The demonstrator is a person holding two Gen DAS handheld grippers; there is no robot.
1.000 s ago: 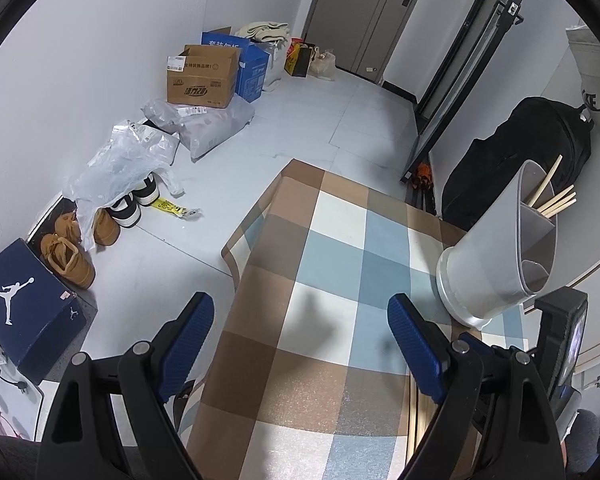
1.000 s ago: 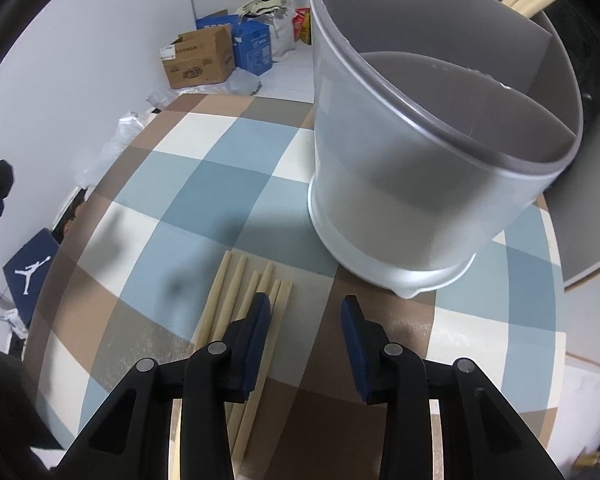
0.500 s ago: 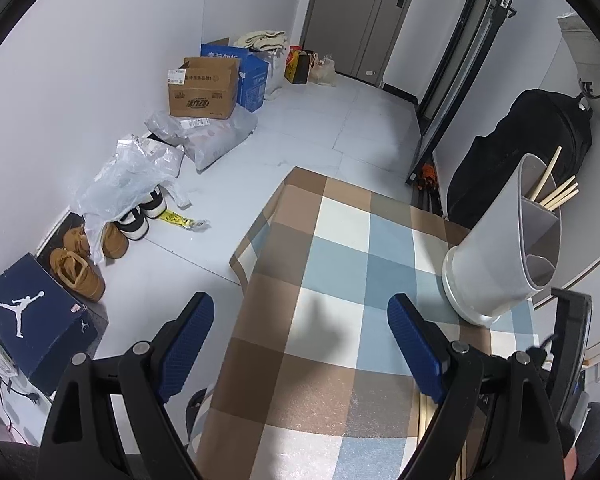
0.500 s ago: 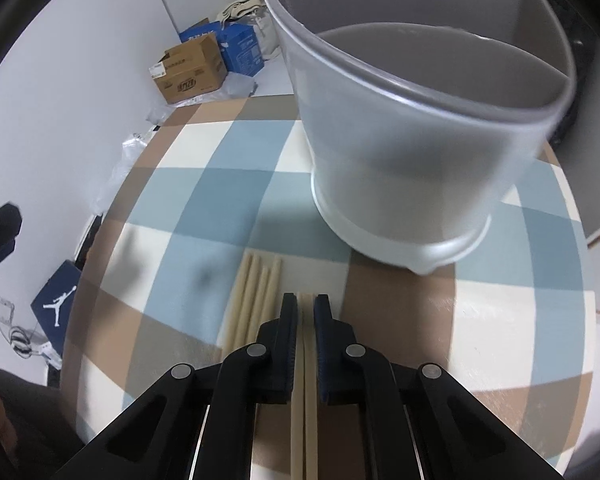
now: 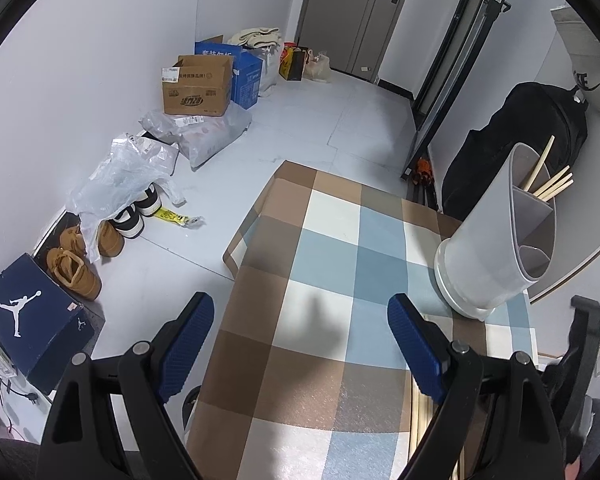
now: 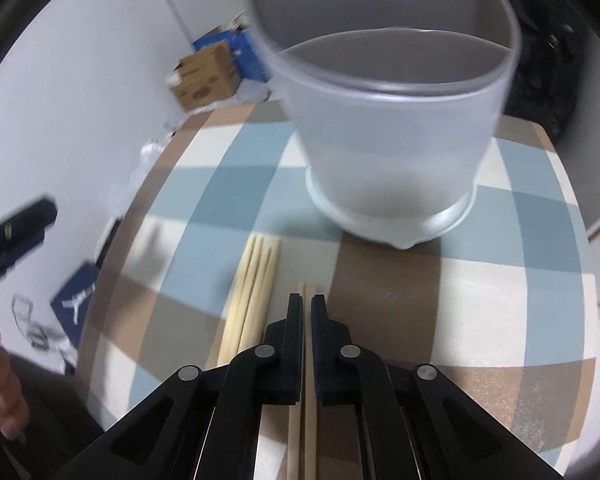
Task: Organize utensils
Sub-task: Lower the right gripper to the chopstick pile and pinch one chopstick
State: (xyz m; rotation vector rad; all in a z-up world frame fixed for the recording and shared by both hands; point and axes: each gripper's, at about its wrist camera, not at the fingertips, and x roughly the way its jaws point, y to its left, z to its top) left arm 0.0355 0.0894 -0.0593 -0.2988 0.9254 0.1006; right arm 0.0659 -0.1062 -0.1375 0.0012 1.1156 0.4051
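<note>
My right gripper (image 6: 307, 301) is shut on a pair of wooden chopsticks (image 6: 306, 290), whose tips poke out just past the fingertips. Several more chopsticks (image 6: 256, 276) lie on the checked tablecloth (image 6: 480, 292) just left of it. The grey divided utensil holder (image 6: 388, 140) stands straight ahead; in the left wrist view (image 5: 500, 248) several chopsticks (image 5: 548, 184) stand in its far compartment. My left gripper (image 5: 300, 328) is open and empty above the table's near left part.
The table's left edge (image 5: 236, 264) drops to a floor with shoes, plastic bags, a cardboard box (image 5: 196, 86) and a navy shoebox (image 5: 28, 312). A black bag (image 5: 516, 140) leans behind the holder. The right gripper shows at the left wrist view's right edge (image 5: 584, 344).
My right gripper has closed on two chopsticks and raised them off the cloth, away from the loose ones. My left gripper has drawn back a little, still open.
</note>
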